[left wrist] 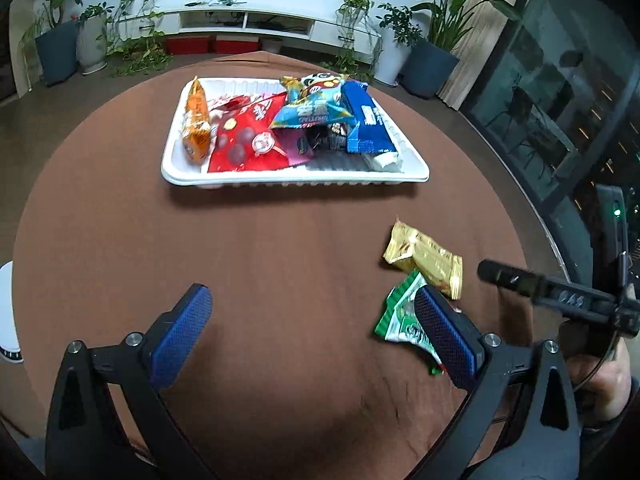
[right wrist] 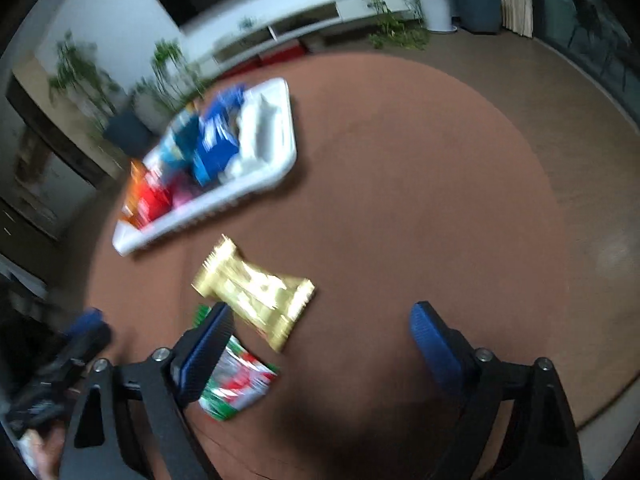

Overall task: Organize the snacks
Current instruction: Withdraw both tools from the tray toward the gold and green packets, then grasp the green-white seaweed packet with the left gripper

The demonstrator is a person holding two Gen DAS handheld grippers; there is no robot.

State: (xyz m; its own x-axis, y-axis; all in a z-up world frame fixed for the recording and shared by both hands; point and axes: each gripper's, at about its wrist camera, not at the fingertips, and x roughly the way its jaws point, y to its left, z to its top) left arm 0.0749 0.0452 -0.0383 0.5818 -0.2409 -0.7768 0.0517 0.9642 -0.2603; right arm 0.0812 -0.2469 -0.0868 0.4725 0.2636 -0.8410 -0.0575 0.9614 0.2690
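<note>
A round brown bench (left wrist: 280,260) fills both wrist views, and everything here is placed relative to the white tray (left wrist: 176,160) standing toward its far side. The tray already holds most of the snacks: a large red bag (left wrist: 248,136) lies across its left half, a light blue bag (left wrist: 316,104) and a dark blue packet (left wrist: 366,120) are piled over its right half, and a narrow orange packet (left wrist: 196,120) lies along its left wall, with a few smaller wrappers partly hidden beneath them. Judging by this, the sorting is well along. Two snacks are left out on the bench, on the near side of the tray and off toward its right corner: a gold packet (left wrist: 426,260), and just nearer than that, overlapping its edge, a smaller green and white wrapper (left wrist: 400,316). The left tool (left wrist: 312,320) hangs over bare bench on the near side of the tray, its blue-padded jaws spread wide with nothing between them; one of its fingers sits in front of the green wrapper in its own view. The right tool (right wrist: 320,332), seen in a blurred picture, is also spread open and empty, with the gold packet lying just beyond its left finger. Neither leftover snack is gripped, so both have yet to go into the tray.
</note>
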